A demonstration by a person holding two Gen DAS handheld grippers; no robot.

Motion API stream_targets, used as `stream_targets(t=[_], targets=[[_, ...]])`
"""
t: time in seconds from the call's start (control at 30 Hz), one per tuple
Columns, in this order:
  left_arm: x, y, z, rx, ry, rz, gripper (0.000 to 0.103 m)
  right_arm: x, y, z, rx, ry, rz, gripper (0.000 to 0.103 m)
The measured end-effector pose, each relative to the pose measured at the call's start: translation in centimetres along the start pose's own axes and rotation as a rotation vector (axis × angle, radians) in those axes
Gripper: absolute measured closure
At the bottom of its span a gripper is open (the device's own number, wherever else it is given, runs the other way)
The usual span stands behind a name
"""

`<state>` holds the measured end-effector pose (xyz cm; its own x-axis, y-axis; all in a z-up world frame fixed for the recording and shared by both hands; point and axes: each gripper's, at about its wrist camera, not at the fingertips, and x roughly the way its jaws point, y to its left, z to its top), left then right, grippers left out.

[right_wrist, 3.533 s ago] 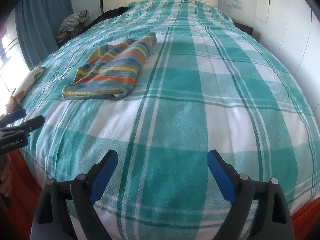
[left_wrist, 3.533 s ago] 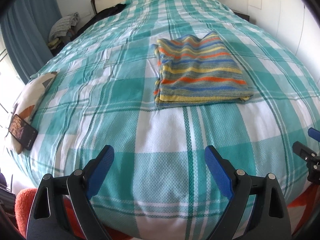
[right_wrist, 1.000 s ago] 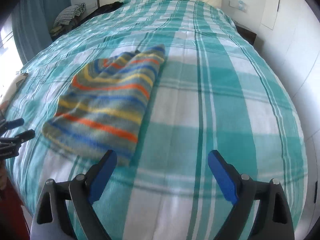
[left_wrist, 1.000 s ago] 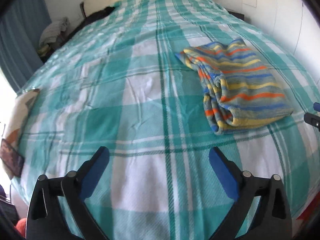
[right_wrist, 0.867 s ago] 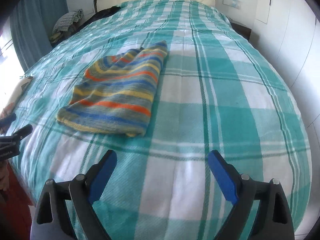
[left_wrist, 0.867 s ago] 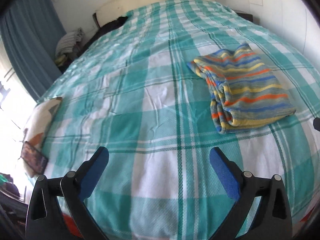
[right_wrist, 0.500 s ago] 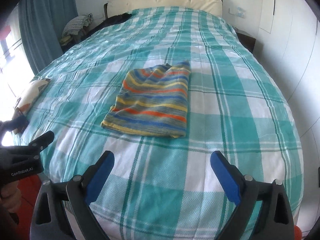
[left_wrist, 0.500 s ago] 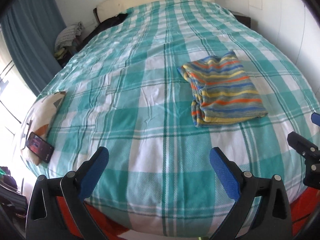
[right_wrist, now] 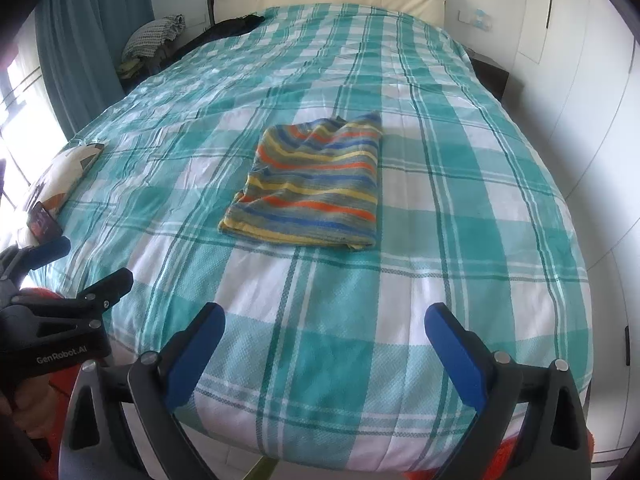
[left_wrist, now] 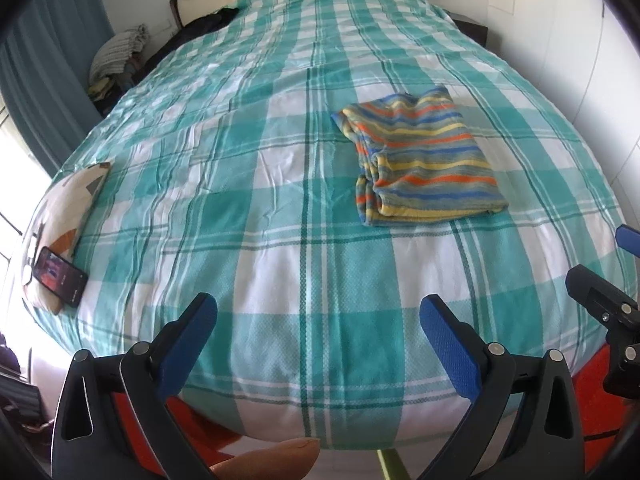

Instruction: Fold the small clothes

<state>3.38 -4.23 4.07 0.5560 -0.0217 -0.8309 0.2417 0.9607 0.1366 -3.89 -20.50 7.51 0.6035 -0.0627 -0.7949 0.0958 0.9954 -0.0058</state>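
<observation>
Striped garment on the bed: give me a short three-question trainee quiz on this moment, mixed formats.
1. True or false: the striped garment lies folded on the checked bedspread, touched by neither gripper.
2. Multiple choice: what rests on the patterned cushion at the bed's edge? A) a phone B) a mug C) a book
3. Fill in: the left gripper and the right gripper each hold ____ between their blue pads.

Key: 1 true. 2 A, the phone. 3 nothing; the right gripper's jaws are opening.
</observation>
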Motion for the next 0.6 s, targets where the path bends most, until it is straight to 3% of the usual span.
stream_targets(t=[0.23, 0.6], targets=[[-2.3, 1.0, 0.2, -0.018, 0.001, -0.014, 0.001, -2.8, 0.6, 0.4, -0.007, -0.025, 0.019, 0.000], [-5.8, 2.3, 1.3, -0.057, -0.101, -0.020, 0.000, -5.9, 1.7, 1.3, -0.053, -0.092, -0.009, 0.000]])
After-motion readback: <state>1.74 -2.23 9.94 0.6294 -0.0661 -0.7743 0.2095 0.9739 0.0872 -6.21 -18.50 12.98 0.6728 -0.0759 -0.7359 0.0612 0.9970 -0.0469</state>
